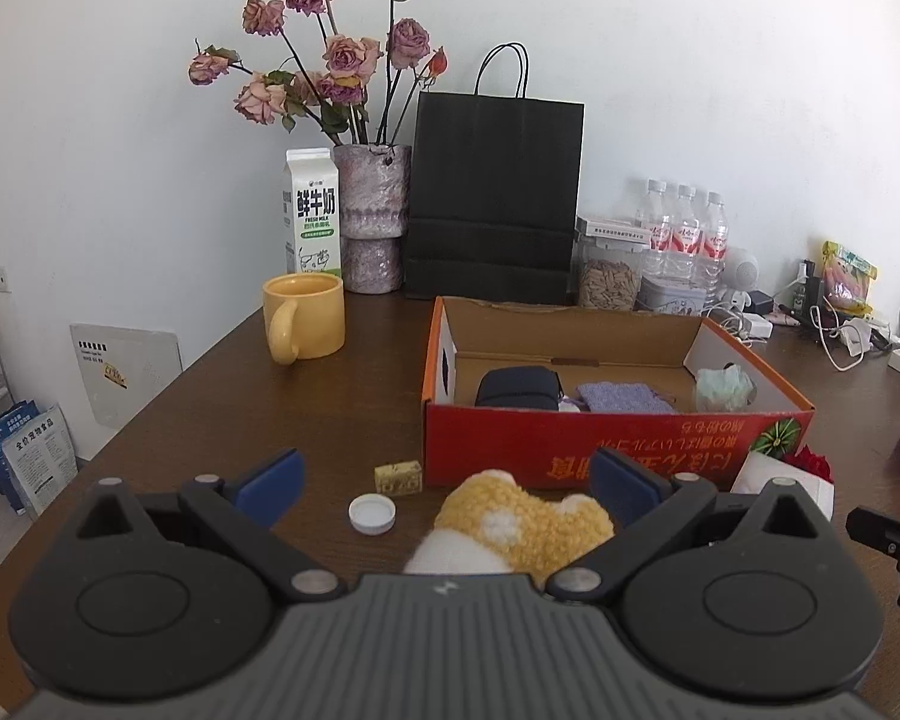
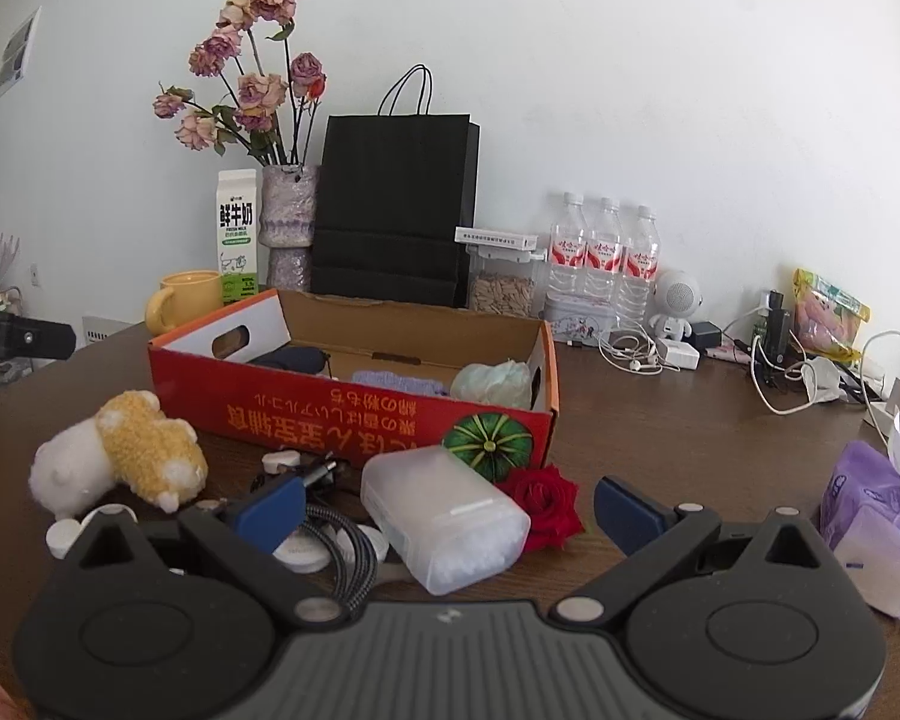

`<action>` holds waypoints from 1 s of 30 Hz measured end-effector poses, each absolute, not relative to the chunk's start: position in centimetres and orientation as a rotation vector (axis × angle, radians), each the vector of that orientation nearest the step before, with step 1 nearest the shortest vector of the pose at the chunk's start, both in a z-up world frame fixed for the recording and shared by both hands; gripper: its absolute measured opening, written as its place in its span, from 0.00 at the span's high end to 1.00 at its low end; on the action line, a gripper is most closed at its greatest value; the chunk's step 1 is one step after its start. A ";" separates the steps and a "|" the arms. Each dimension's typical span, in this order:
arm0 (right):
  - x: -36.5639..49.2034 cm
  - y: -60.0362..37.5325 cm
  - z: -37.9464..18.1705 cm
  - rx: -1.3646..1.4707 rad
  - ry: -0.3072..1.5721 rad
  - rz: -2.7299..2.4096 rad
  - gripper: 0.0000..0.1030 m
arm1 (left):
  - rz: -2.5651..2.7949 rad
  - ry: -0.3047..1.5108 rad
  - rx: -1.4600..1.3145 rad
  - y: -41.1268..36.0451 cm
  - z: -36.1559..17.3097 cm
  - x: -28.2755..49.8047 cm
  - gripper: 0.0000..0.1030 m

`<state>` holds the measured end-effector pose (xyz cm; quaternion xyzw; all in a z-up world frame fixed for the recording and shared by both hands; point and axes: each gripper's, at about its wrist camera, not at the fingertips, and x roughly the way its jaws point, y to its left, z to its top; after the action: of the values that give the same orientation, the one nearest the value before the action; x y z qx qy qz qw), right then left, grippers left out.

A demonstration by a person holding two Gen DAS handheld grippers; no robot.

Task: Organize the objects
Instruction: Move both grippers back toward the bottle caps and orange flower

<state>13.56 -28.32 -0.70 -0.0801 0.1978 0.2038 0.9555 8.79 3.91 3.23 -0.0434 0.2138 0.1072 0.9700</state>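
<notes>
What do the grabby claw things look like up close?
Each hand-held gripper looks the same. The left hand-held gripper has a dark grey ribbed body with a tiny white mark, two round black discs, black link arms with silver pins, and blue pads on its fingers. The right hand-held gripper matches it, with blue fingertips too. No cables or sleeves show.

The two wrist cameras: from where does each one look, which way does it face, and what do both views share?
Left wrist: sits behind the open left tongs, low over the table, facing the wall; plush toy lies between the fingers, red box beyond; the right tongs' edge shows at far right.
Right wrist: sits behind the open right tongs, further right, facing the same wall; a frosted container lies between the fingers; the left tongs' tip shows at far left.
Shared: red box, plush toy, black bag, yellow mug.
</notes>
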 end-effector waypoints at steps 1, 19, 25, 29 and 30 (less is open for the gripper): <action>13.4 -28.6 -1.0 -0.161 0.411 0.410 0.00 | 0.216 0.439 -0.088 4.0 2.9 8.4 0.00; 12.3 -31.7 -5.4 -0.139 0.546 0.344 0.00 | 0.172 0.586 -0.089 3.2 -2.4 5.7 0.00; 12.6 -31.5 -5.8 -0.139 0.560 0.349 0.00 | 0.175 0.627 -0.089 2.6 -3.6 6.3 0.24; 13.0 -31.4 -6.2 -0.141 0.576 0.352 0.00 | 0.162 0.636 -0.091 2.2 -4.2 6.6 0.35; 13.1 -31.3 -6.3 -0.142 0.580 0.353 0.00 | 0.159 0.638 -0.089 2.1 -4.3 6.7 0.35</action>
<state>13.11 -31.33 -6.32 -0.0694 0.2843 0.1731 0.9404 6.67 2.11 -4.32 -0.0439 0.3134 0.0779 0.9454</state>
